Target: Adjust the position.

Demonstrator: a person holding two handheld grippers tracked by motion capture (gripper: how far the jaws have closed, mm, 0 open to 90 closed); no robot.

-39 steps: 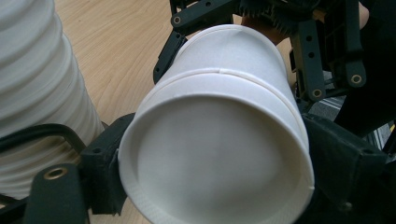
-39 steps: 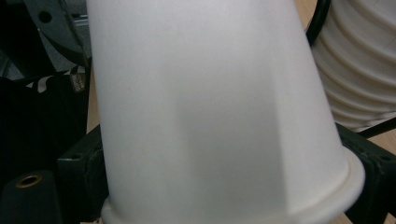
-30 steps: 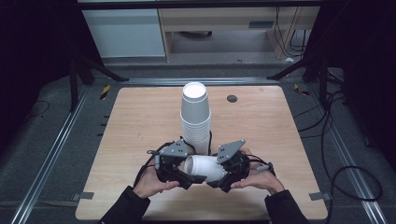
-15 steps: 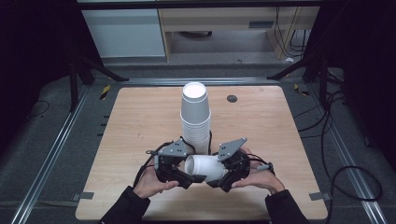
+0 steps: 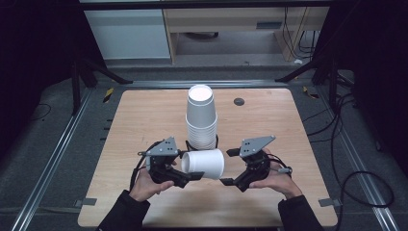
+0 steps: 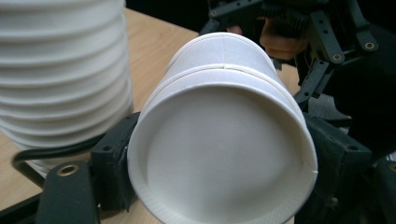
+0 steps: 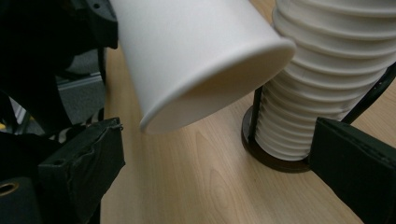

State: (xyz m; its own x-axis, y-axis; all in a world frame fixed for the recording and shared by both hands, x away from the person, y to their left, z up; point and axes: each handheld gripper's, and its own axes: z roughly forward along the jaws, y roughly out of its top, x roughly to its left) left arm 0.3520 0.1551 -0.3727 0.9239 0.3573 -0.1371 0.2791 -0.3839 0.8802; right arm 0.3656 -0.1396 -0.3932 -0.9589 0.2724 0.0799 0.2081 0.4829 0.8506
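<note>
a: item one, single white paper cup [image 5: 204,163]. location?

b: lying on its side above the front middle of the bench [image 5: 144,120], just in front of the cup stack [image 5: 201,118]. mouth faces the left tongs [image 5: 185,175], base faces the right tongs [image 5: 230,180]. in the left gripper view the cup [image 6: 223,140] presents its open mouth to the camera, with a second rim line partway along the wall; one cup or two nested, cannot tell.

a: item two, left tongs. condition?

b: pinching the cup at its rim end, one black jaw on each side of the mouth in the left gripper view. held in the person's left hand [image 5: 146,185].

a: item three, right tongs. condition?

b: spread. in the right gripper view the two black jaws stand wide apart at the bottom corners, and the cup's base end [image 7: 205,56] hangs above and between them, touching neither. held in the person's right hand [image 5: 279,180].

a: item four, cup stack. details?

b: white cups nested mouth down, upright, on a dark round base with thin black rods at its sides [image 7: 271,158]. position is bench centre, just behind the held cup. ribbed rims show in the left gripper view [image 6: 60,70].

a: item five, other objects?

b: small dark round disc [image 5: 239,101] on the bench's far side, well apart from the stack. bench top is pale wood, set in a metal frame.
</note>
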